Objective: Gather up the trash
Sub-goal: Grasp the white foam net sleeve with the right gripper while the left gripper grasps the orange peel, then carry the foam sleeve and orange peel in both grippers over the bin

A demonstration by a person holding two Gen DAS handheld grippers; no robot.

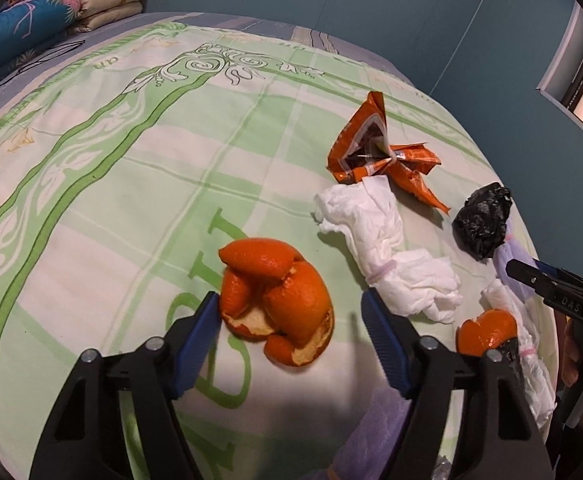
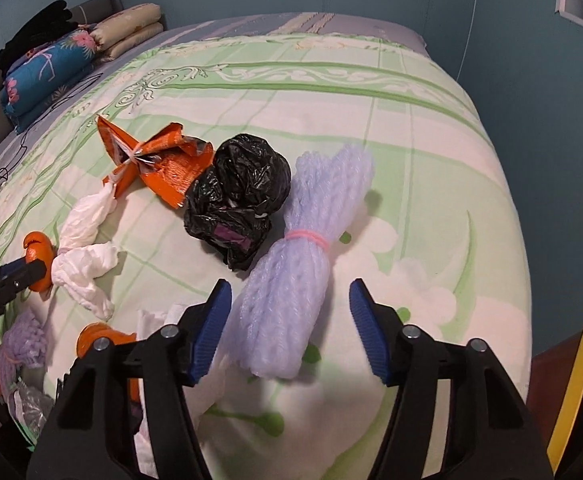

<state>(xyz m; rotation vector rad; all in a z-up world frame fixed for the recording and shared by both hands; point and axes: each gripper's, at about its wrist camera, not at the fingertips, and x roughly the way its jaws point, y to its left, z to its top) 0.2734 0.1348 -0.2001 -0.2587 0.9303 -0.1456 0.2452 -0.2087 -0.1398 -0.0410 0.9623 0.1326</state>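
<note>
- The left gripper, black with blue ribbed pads, points down at a bed covered by a pale green and white patterned quilt; its jaws stand fairly wide around a curled heap of orange citrus peel.
- The left pad touches or all but touches the peel's left edge, while the right pad stands clear of it; the peel lies on the quilt, not lifted.
- Just right of that peel lies a twisted white paper tissue bound with a thin band; beyond it, farther away, sits a crumpled orange foil snack wrapper, and to the right a scrunched black plastic bag.
- A smaller piece of orange peel lies near, at the right, beside more white tissue.
- The right gripper, of the same make, holds its jaws moderately wide astride the near end of a pale lilac foam-net bundle tied with a pink rubber band; whether the left pad touches the bundle I cannot tell, and the right pad is apart from it.
- The bundle rests on the quilt, just right of the black bag.
- A blue floral pillow and a folded beige blanket lie at the far left of the bed.
</note>
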